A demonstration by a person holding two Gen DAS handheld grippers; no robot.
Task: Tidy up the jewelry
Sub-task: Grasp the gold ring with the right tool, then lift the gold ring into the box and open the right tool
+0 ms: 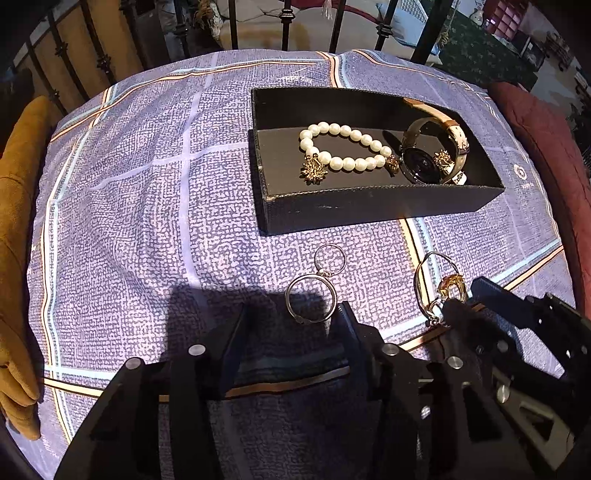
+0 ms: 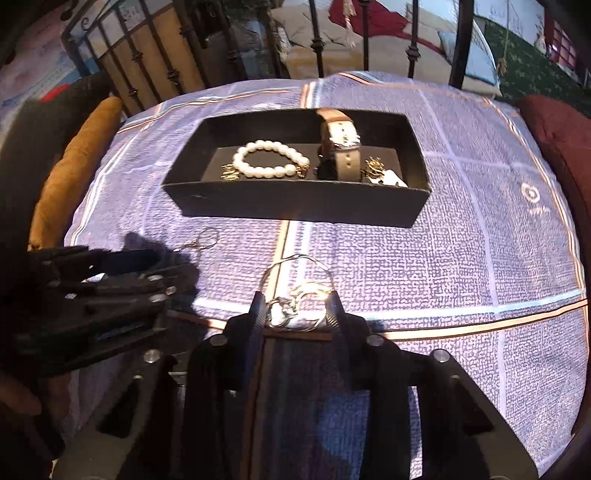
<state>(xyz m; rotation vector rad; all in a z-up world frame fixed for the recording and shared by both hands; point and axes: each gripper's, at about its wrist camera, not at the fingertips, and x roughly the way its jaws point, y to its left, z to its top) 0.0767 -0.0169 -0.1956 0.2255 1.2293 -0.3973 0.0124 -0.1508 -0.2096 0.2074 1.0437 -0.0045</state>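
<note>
A black tray (image 1: 369,210) (image 2: 295,210) on the purple plaid cloth holds a pearl bracelet (image 1: 343,147) (image 2: 267,160), a watch (image 1: 432,155) (image 2: 341,147) and gold earrings (image 1: 314,168). Two silver rings (image 1: 310,299) lie in front of it; the nearer one sits between the tips of my open left gripper (image 1: 291,321). A silver hoop with a gold-stone ring (image 1: 448,286) (image 2: 299,299) lies to the right. My right gripper (image 2: 297,308) (image 1: 461,299) has its fingers on either side of that ring cluster, close to it; contact is unclear.
The cloth (image 1: 147,184) covers a round table. An ochre cushion (image 1: 18,221) lies at the left and a dark red one (image 1: 543,129) at the right. A black metal railing (image 1: 288,22) stands behind the table. My left gripper shows at the left of the right wrist view (image 2: 92,291).
</note>
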